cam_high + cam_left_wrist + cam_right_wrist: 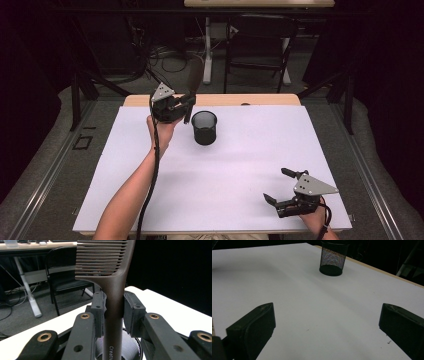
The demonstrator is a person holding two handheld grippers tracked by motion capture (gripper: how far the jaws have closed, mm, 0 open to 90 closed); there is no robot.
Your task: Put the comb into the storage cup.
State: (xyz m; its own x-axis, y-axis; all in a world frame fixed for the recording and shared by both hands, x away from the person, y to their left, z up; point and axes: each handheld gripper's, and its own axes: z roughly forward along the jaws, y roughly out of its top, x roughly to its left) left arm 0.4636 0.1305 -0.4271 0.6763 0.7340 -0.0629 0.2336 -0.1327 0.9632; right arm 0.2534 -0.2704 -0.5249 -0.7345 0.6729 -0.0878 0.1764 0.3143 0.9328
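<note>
From above, the left gripper [186, 107] is held up at the far side of the table [150, 200], just left of the cup [204, 127], a black mesh pot standing upright on the white sheet near the far edge. A dark comb [194, 77] sticks up and away from that gripper, its handle caught in the jaws and its upper end blurred against the dark floor behind. The forearm reaches in from the bottom edge with the cable trailing along it. The right gripper [281, 186] sits low near the near right corner of the table, well apart from the cup, its jaws spread wide with only bare sheet between them. Along the left gripper, the two black jaws are closed tight on the comb [113, 302], pads pressing its brown handle from both sides just below where the teeth begin. The toothed head rises to the top edge, teeth pointing left. Under the jaws the cup [130, 345] shows its mesh inside, and the handle's lower end runs down over its mouth; whether the tip is inside the cup I cannot tell. A chair and a desk leg stand beyond the table. Along the right gripper, the jaws stand far apart at the bottom corners with nothing in them, over the white sheet, and the cup [332, 261] stands farther off near the table's tan edge
</note>
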